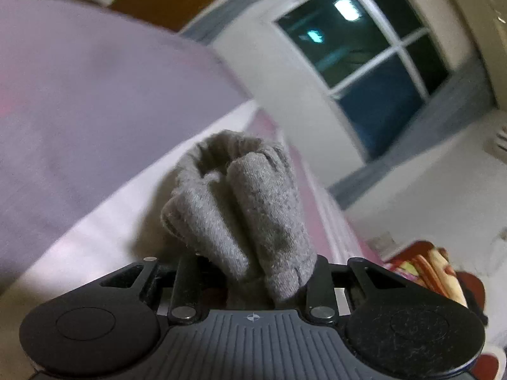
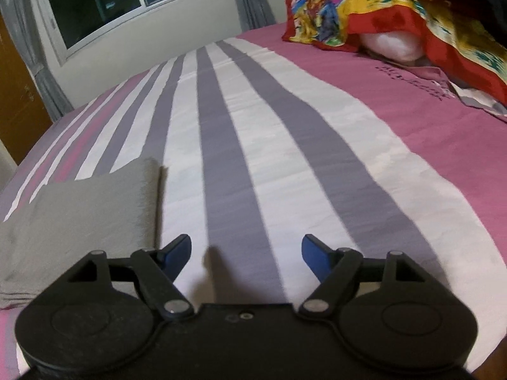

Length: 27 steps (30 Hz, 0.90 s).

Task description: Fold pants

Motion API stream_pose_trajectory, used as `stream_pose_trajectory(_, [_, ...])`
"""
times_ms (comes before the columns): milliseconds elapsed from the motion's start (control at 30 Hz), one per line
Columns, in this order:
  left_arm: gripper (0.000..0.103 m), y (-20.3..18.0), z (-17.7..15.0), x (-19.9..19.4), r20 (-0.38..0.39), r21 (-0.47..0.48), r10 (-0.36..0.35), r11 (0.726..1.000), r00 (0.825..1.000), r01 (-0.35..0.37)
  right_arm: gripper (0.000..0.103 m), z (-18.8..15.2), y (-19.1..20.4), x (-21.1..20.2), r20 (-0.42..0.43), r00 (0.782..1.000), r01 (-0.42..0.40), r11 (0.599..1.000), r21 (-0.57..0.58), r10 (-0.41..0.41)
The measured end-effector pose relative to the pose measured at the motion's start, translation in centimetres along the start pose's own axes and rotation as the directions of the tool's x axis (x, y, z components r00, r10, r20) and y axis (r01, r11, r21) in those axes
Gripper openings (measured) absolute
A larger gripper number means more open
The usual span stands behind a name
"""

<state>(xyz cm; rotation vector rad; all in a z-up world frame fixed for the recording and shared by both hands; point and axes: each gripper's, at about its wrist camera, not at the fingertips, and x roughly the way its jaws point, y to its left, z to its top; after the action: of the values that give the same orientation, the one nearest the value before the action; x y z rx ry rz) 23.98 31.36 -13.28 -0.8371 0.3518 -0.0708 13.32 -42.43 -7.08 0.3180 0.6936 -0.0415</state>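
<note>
The grey pants (image 1: 240,202) are bunched between the fingers of my left gripper (image 1: 250,272), which is shut on the fabric and tilted up off the bed; its fingertips are hidden by the cloth. In the right wrist view a flat grey part of the pants (image 2: 95,215) lies on the bed at the left. My right gripper (image 2: 247,253) is open and empty, just above the striped bed cover, to the right of the pants.
The bed cover (image 2: 285,164) has white, grey and pink stripes. A red and yellow patterned cloth (image 2: 396,9) over a white pillow lies at the far right. A window (image 1: 364,57) and wall are behind the bed. A wooden wardrobe (image 2: 16,110) stands at the left.
</note>
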Motion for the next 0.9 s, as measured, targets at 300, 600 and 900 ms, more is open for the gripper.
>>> stream_pose_trajectory(300, [0.029, -16.3, 1.4, 3.0, -0.127, 0.309, -0.189, 0.925, 0.974, 0.220, 0.076, 0.7, -1.7, -0.4, 0.078, 0.997, 0.017, 0.998, 0.068, -0.022])
stream_pose_trajectory(600, [0.029, -27.8, -9.3, 9.0, -0.373, 0.566, -0.130, 0.753, 0.919, 0.337, 0.077, 0.1, -4.5, -1.3, 0.159, 0.983, 0.058, 0.980, 0.190, -0.089])
stream_pose_trajectory(900, [0.027, -30.7, -18.8, 8.2, -0.477, 0.628, -0.086, 0.663, 0.875, 0.408, 0.077, -0.6, -7.8, -1.3, 0.175, 0.983, -0.009, 0.942, 0.334, -0.053])
